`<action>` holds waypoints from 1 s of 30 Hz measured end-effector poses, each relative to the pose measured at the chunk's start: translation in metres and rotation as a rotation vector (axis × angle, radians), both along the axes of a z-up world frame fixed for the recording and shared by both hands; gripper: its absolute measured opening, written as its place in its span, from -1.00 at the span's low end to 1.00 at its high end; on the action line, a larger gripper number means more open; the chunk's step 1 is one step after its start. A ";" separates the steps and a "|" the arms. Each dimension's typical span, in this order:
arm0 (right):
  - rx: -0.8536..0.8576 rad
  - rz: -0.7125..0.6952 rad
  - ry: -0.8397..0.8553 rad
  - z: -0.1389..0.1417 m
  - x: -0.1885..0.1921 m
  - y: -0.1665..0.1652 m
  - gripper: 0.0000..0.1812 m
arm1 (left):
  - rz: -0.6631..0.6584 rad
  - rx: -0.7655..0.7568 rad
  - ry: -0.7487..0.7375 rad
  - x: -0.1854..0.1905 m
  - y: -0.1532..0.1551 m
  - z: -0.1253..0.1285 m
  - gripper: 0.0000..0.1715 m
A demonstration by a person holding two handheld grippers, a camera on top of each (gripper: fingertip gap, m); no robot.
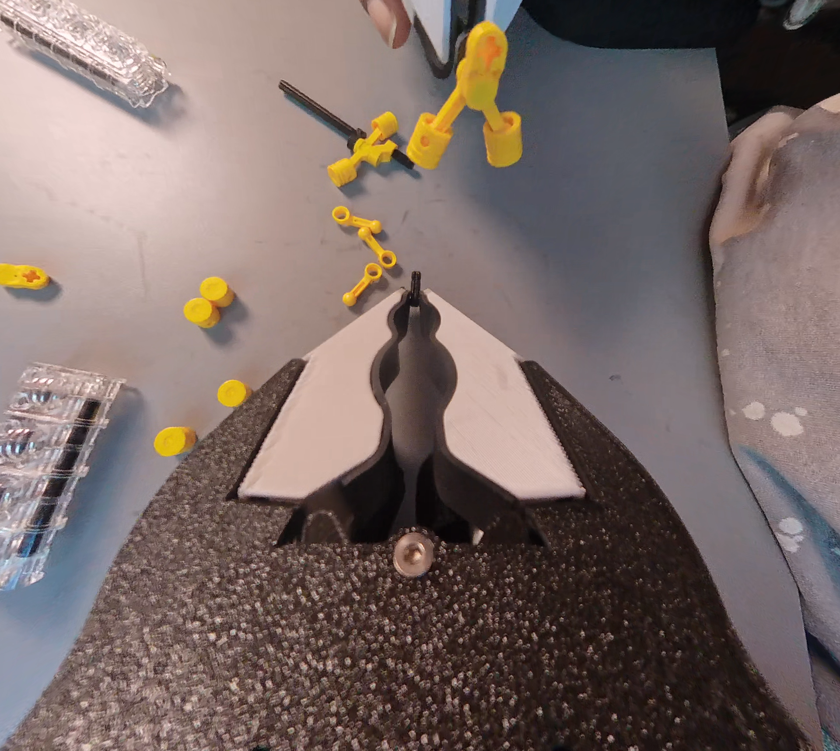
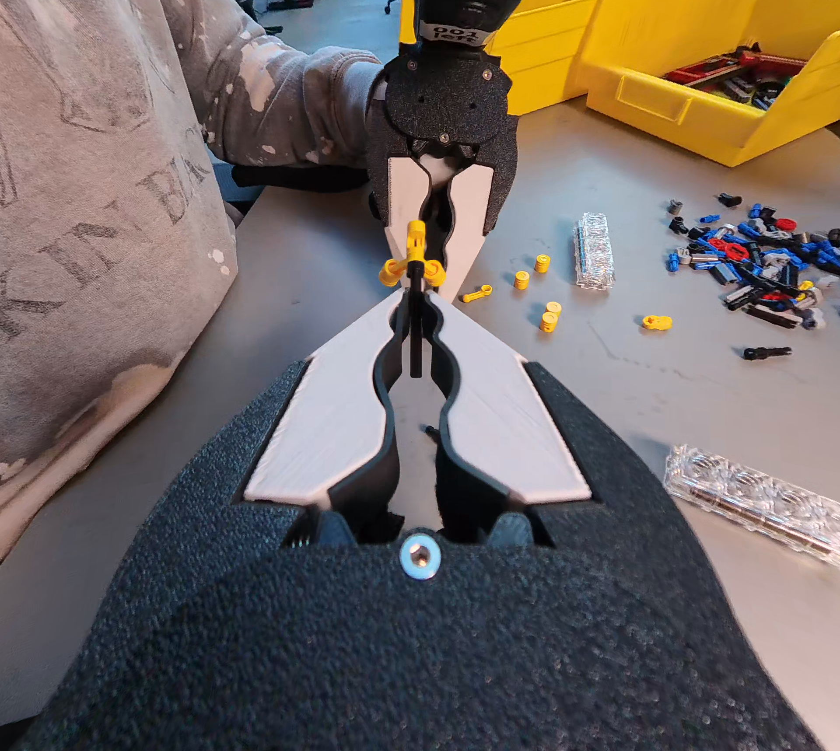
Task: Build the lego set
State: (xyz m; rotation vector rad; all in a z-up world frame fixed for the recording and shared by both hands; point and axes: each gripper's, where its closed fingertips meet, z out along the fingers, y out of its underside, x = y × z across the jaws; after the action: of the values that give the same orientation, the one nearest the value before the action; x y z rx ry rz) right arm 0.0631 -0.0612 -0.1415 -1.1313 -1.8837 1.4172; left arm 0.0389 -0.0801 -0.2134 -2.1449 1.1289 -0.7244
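Note:
In the left wrist view my left gripper (image 1: pixel 414 297) is shut on a small black pin (image 1: pixel 414 284) that sticks out past its tips, above the grey table (image 1: pixel 568 274). My right gripper (image 1: pixel 459 47) comes in from the top, shut, with a yellow crank and two pistons (image 1: pixel 472 106) hanging from it. In the right wrist view my right gripper (image 2: pixel 414 297) is shut on a black axle (image 2: pixel 414 334) that carries that yellow piston assembly (image 2: pixel 411 265) at its far end. The left gripper (image 2: pixel 443 288) faces it, tips just behind the assembly.
A second yellow piston assembly on a black axle (image 1: pixel 363 143), loose yellow rods (image 1: pixel 363 238) and yellow cylinders (image 1: pixel 209 302) lie on the table. Clear blocks (image 1: pixel 82 43) (image 2: pixel 594 249) lie nearby. Yellow bins (image 2: pixel 682 47) and a pile of small parts (image 2: pixel 763 261) sit at the right. A person's sleeve (image 2: pixel 272 93) is at the left. The left gripper's tips are roughly 8 cm from the right gripper's.

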 end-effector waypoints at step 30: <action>0.367 0.034 -0.333 -0.069 0.005 -0.015 -0.87 | -0.016 -0.009 0.031 -0.001 -0.003 -0.006 -0.95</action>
State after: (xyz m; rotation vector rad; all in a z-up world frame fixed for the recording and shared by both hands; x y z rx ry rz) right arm 0.0682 -0.0759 -0.2102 -1.2050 -2.2841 0.8820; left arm 0.0383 -0.0832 -0.2193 -2.1636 1.1628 -0.7063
